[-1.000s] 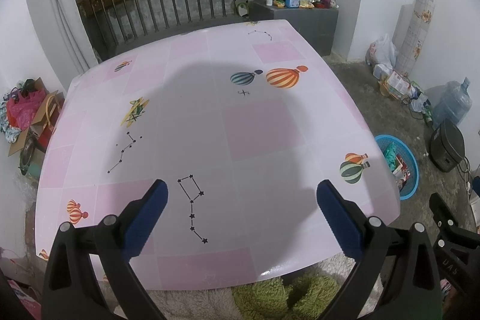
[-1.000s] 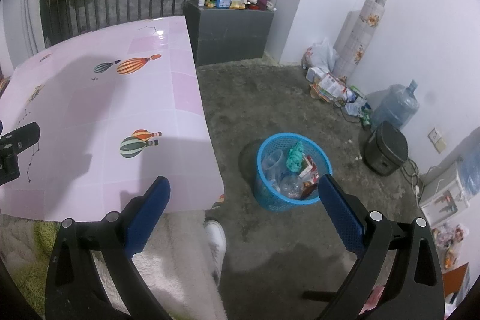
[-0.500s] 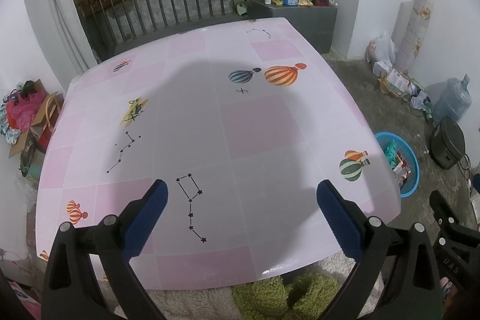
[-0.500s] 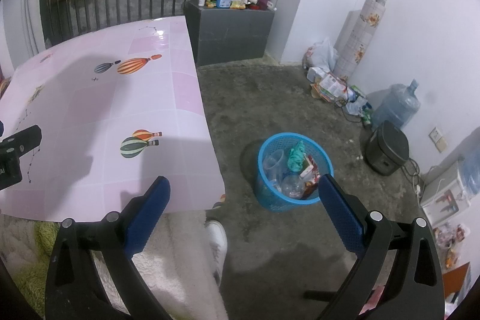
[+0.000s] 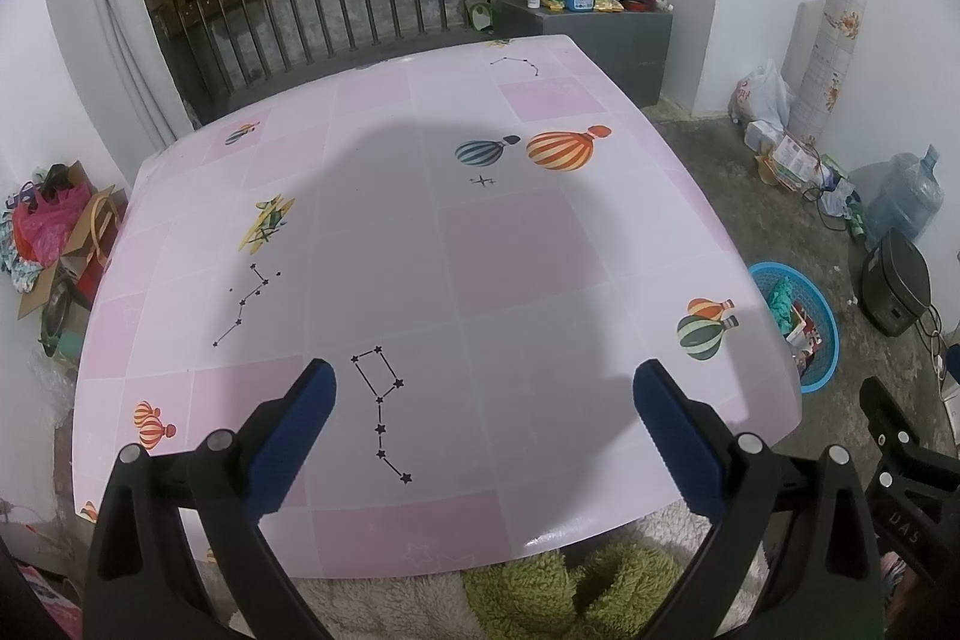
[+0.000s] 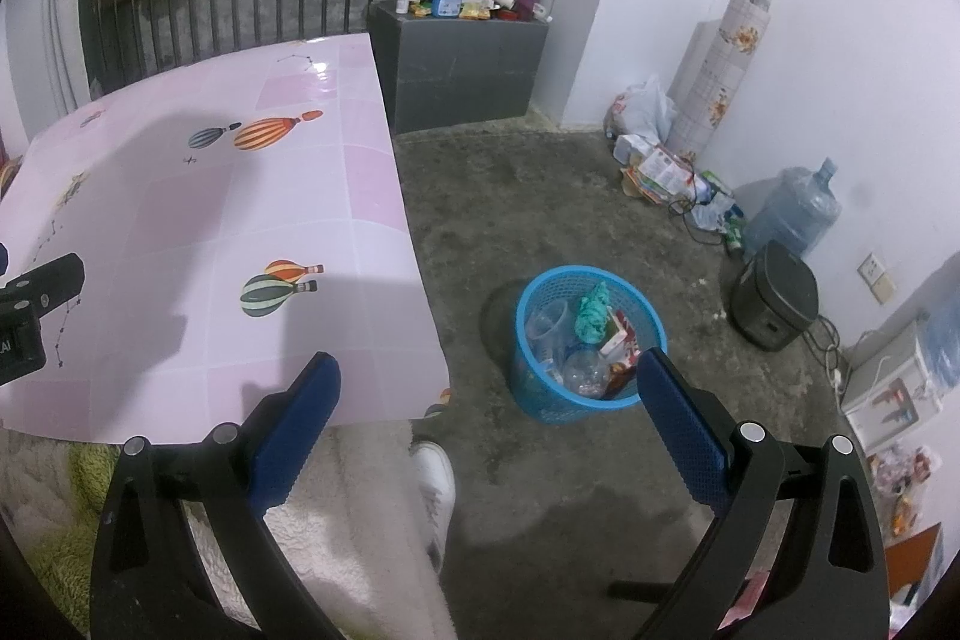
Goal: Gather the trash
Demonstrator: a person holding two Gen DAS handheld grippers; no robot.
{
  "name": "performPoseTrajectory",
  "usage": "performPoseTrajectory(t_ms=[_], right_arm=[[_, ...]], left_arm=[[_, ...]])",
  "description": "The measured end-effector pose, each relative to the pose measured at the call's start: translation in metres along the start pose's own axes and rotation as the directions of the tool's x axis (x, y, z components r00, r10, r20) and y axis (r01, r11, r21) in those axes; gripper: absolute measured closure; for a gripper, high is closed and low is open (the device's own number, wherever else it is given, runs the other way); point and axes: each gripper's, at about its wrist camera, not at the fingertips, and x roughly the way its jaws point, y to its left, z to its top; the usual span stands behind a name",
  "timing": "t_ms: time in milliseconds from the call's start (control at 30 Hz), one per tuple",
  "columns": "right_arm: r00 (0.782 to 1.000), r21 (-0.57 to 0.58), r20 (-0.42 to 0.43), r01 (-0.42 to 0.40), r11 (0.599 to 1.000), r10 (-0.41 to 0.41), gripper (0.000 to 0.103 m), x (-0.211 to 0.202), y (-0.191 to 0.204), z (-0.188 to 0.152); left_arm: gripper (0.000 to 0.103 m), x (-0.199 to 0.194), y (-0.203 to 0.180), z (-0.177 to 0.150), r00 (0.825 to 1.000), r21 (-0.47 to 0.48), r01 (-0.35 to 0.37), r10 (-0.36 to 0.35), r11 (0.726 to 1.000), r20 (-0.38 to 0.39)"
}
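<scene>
A blue plastic waste basket (image 6: 591, 403) stands on the concrete floor right of the table, holding a clear cup, a green wad, a carton and a bottle; the basket (image 5: 825, 322) also shows in the left wrist view. My left gripper (image 5: 485, 382) hangs open above the near part of the pink table (image 5: 510, 244), nothing between its blue pads. My right gripper (image 6: 489, 370) is open over the floor at the table's right corner, near the basket, and holds nothing. No loose trash lies on the tabletop.
A grey cabinet (image 6: 468, 76) with bottles stands behind the table. Bags and packets (image 6: 660, 160), a water jug (image 6: 792, 214) and a black appliance (image 6: 774, 298) line the right wall. A person's white shoe (image 6: 435, 478) and fleece clothing sit below the table edge.
Almost nothing moves; the left wrist view shifts very slightly. Both grippers stay open and empty.
</scene>
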Motion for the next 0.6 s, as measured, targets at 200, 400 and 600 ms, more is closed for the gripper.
performPoseTrajectory(t_ms=[200,400,600], right_arm=[[1.0,0.0,0.0,0.0,1.0,0.0,0.008,0.0,-0.0004,0.0002],[1.0,-0.001,0.002,-0.001,1.0,0.001,0.008,-0.0001,-0.0002,0.0003],[1.0,0.0,0.002,-0.002,1.0,0.002,0.008,-0.0008,0.0,0.0003]], left_arm=[[0.006,-0.0001,-0.0002,0.0001,1.0,0.001,0.0,0.0,1.0,0.0],[0.006,0.0,-0.0004,0.0011,1.0,0.0,-0.001,0.001,1.0,0.0],[0.006,-0.0005,-0.0006,0.0001,1.0,0.001,0.0,0.0,1.0,-0.001]])
